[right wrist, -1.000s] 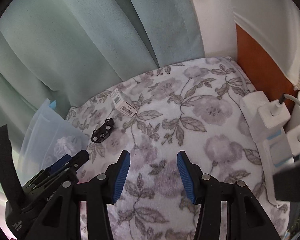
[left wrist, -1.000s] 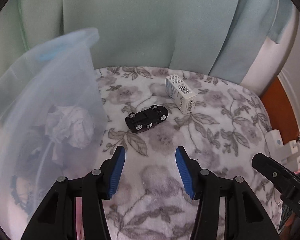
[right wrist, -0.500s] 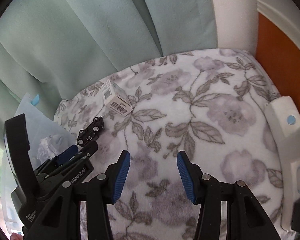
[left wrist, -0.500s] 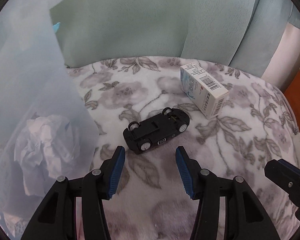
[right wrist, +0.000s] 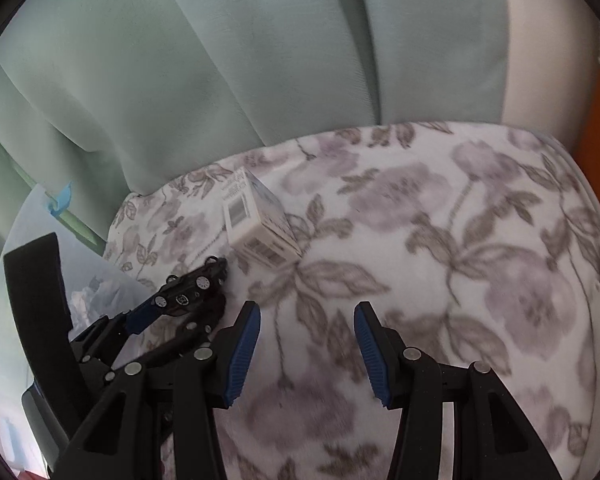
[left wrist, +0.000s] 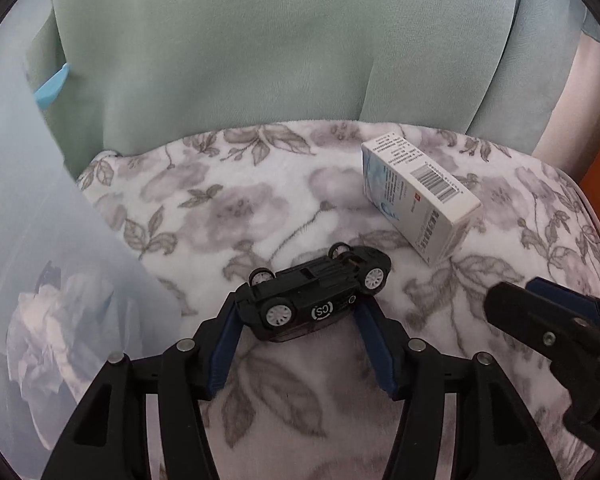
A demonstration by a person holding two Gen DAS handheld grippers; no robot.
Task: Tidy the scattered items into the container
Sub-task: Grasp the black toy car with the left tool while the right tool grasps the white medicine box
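I have brought the left claw [left wrist: 298,344] forward over the last second, and the black toy car [left wrist: 320,292], which lay well ahead of it, now sits between its 2 blue pads [left wrist: 224,344]. The pads are still spread apart and I cannot tell whether either one touches the car yet. The car lies on its side with its underside up, on the floral blanket [left wrist: 228,208]. I judge the grasp is the next step: close, lift, then swing left.

The translucent container [left wrist: 60,260] stands just to the left, its wall rising close beside the left pad, with crumpled paper [left wrist: 60,320] already inside. The white carton [left wrist: 420,196] lies near the car's far end, apart from it, so closing should not catch it.

My right claw [right wrist: 306,354] hangs with its pads apart and nothing between them, near the left one. The curtain [left wrist: 260,60] bounds the far edge; open blanket lies to the right.
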